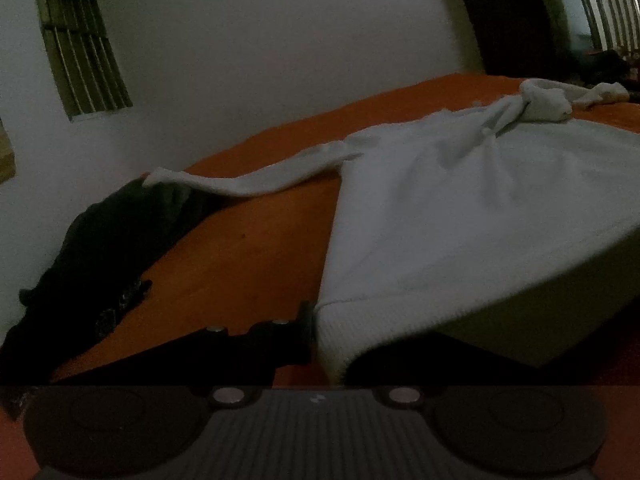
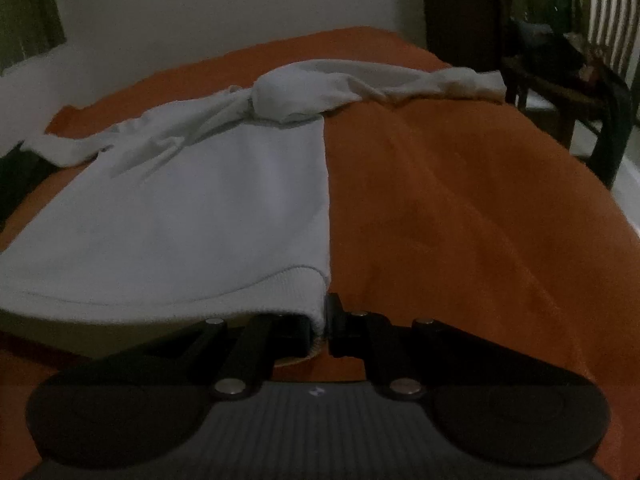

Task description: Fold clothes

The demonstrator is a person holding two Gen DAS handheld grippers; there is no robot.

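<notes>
left gripper (image 1: 316,332): fingers pinch white sweatshirt (image 1: 460,208) hem corner | right gripper (image 2: 325,322): fingers pinch opposite hem corner

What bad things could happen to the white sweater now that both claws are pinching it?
The right claw only pinches the very corner of the white sweater hem, so it might slip out. The left claw grips the other corner. The sleeves look bunched and twisted at the far end, so the fold could come out lumpy. One sleeve end lies on the dark garment and might drag it.
</notes>
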